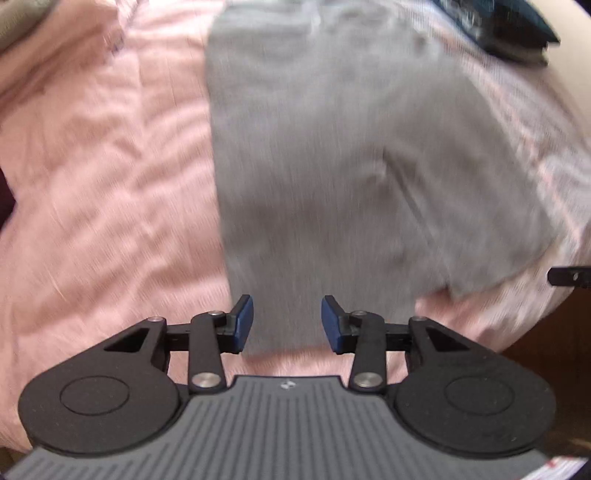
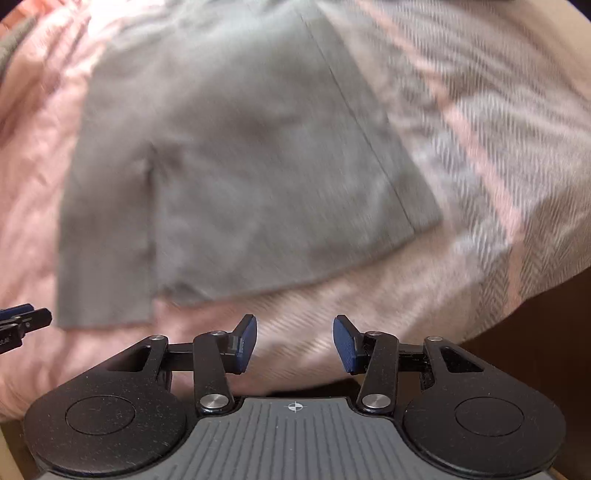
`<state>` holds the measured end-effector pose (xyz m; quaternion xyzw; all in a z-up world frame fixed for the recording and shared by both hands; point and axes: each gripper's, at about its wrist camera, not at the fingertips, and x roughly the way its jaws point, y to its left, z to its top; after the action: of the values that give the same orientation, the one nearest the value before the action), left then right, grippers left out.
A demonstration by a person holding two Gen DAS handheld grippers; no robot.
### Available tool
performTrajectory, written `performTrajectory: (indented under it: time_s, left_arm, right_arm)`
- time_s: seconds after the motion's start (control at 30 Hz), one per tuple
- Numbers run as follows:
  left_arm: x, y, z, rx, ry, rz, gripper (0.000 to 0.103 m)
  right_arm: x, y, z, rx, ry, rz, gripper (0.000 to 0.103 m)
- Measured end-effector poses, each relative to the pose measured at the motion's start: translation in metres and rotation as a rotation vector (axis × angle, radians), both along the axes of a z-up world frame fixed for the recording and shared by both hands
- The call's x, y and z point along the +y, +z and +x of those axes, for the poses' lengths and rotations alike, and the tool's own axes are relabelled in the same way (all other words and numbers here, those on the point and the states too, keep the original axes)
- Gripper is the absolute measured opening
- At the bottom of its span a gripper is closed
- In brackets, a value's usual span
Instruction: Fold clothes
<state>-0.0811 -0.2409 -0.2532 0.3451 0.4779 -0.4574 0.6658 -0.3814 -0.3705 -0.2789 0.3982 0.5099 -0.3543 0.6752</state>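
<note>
A grey garment lies flat on a pink bedspread, folded lengthwise with a layered edge running down its right half. My left gripper hovers above the garment's near hem, open, its blue pads clear of the cloth. In the right wrist view the same grey garment fills the upper middle. My right gripper stands open over bare pink bedspread just in front of the garment's near right hem, nothing between its fingers. Both views are motion-blurred.
A dark folded item lies at the far right of the bed. The bedspread turns to a grey-and-pink striped weave on the right. The bed's edge and a dark brown floor show at the lower right. The left gripper's tip enters at the left.
</note>
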Motion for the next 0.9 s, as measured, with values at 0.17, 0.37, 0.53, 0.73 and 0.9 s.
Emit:
performTrajectory:
  time_s: [0.17,0.37,0.53,0.73,0.9]
  left_arm:
    - [-0.014,0.076,-0.003,-0.082,0.05,-0.137,0.054]
    - [-0.001,0.132,-0.036,-0.135,0.112,-0.217,0.062]
    - [0.018,0.148,-0.082,-0.12,0.158,-0.218,0.064]
    - [0.039,0.161,-0.144,-0.112,0.188,-0.248,0.067]
    - [0.057,0.17,-0.182,-0.141,0.203,-0.249,0.071]
  right_arm:
    - [-0.003,0.074,0.028,-0.121,0.013,-0.143,0.045]
    - [-0.008,0.153,0.035,-0.253,0.057,-0.239,0.056]
    - [0.009,0.193,0.014,-0.258,0.192,-0.309,0.059]
    - [0.026,0.195,-0.024,-0.257,0.295,-0.32,0.06]
    - [0.039,0.196,-0.052,-0.251,0.37,-0.319,0.06]
